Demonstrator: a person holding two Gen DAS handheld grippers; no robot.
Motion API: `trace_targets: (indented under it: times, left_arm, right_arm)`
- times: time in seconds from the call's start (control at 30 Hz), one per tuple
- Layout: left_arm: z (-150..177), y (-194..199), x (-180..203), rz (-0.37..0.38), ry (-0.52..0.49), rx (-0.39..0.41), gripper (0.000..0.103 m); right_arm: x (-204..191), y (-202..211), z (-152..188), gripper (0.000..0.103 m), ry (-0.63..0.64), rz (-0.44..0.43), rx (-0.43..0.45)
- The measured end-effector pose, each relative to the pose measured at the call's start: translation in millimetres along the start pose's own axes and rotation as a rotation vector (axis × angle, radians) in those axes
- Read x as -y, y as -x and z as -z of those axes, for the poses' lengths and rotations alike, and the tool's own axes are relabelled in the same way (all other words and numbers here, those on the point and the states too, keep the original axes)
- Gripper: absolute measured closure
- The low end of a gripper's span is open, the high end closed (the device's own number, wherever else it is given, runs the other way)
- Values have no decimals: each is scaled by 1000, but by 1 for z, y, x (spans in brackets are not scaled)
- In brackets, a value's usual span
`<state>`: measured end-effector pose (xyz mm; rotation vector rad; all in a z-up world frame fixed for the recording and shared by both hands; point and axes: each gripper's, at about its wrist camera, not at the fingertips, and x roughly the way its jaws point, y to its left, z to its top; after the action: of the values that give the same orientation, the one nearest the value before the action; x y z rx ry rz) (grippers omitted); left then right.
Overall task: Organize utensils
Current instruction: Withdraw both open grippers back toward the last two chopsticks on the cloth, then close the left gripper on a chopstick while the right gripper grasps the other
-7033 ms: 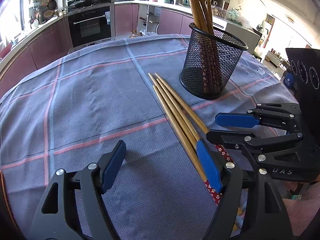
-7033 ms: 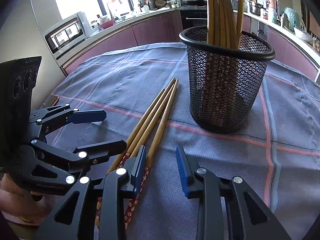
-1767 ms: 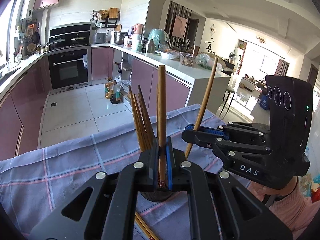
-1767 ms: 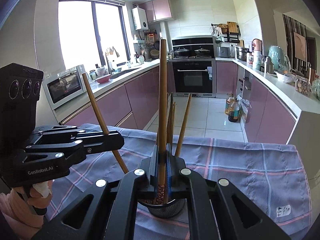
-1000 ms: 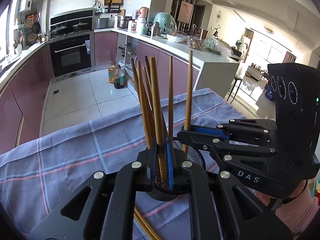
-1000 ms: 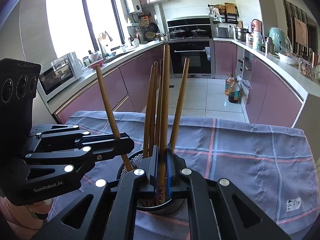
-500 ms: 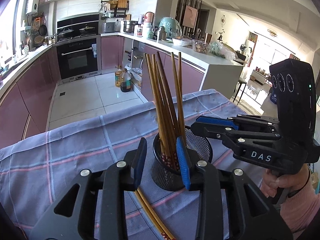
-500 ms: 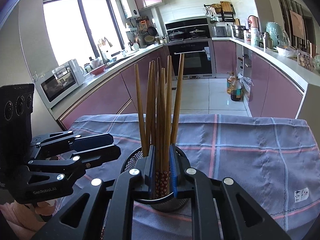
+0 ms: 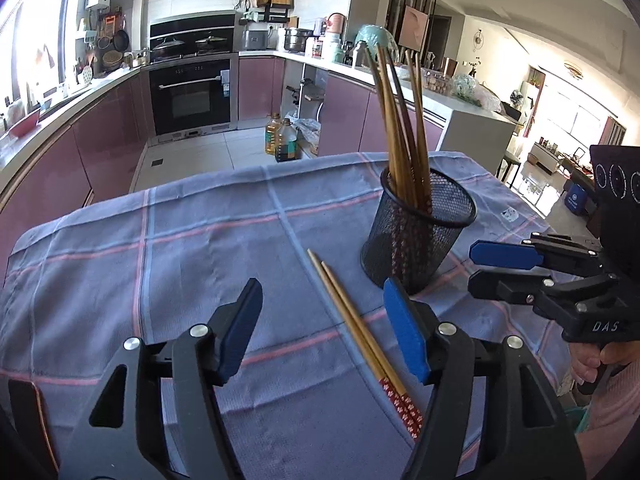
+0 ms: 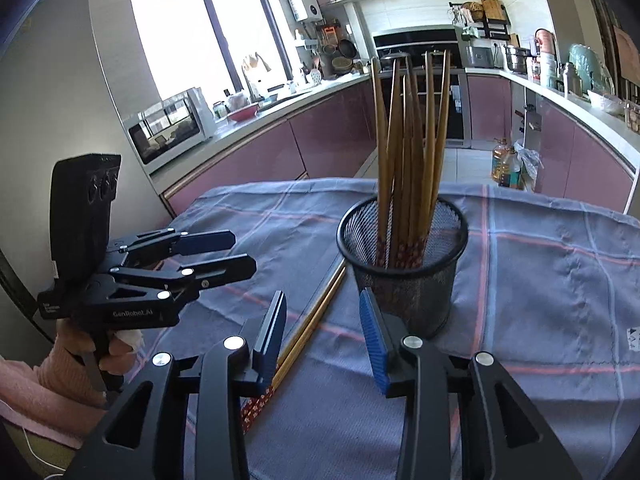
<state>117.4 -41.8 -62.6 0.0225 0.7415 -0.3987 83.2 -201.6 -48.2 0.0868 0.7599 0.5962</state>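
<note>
A black mesh cup (image 9: 416,236) stands on the blue checked cloth and holds several wooden chopsticks (image 9: 400,132) upright; it also shows in the right wrist view (image 10: 404,268). Two chopsticks (image 9: 356,324) with red patterned ends lie flat on the cloth in front of the cup, seen also in the right wrist view (image 10: 308,328). My left gripper (image 9: 324,336) is open and empty, above the lying pair. My right gripper (image 10: 324,340) is open and empty, just in front of the cup, and shows in the left wrist view (image 9: 504,268).
The table with the checked cloth (image 9: 160,260) ends at a far edge, with kitchen floor beyond. Purple cabinets, an oven (image 9: 192,96) and a microwave (image 10: 168,128) line the room behind.
Both grippers have opened wider and pulled back and down from the cup. The chopsticks they held now stand in the cup. Two chopsticks are left on the cloth.
</note>
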Motion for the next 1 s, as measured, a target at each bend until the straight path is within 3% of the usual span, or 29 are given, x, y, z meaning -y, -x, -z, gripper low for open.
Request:
trace_targets:
  times: [0.17, 0.33, 0.83, 1.0]
  left_arm:
    - [19, -6, -9, -36, 35, -30, 29]
    - [29, -10, -13, -50, 52, -51, 28]
    - [39, -14, -13, -51, 51, -75, 29]
    - [40, -16, -12, -48, 48, -80, 29]
  right_arm:
    - [-12, -31, 19, 67, -16, 3, -81]
    - [-21, -50, 29, 67, -24, 3, -132]
    - [-30, -56, 33, 68, 20, 87, -161]
    - [-26, -55, 33, 74, -3, 93, -166]
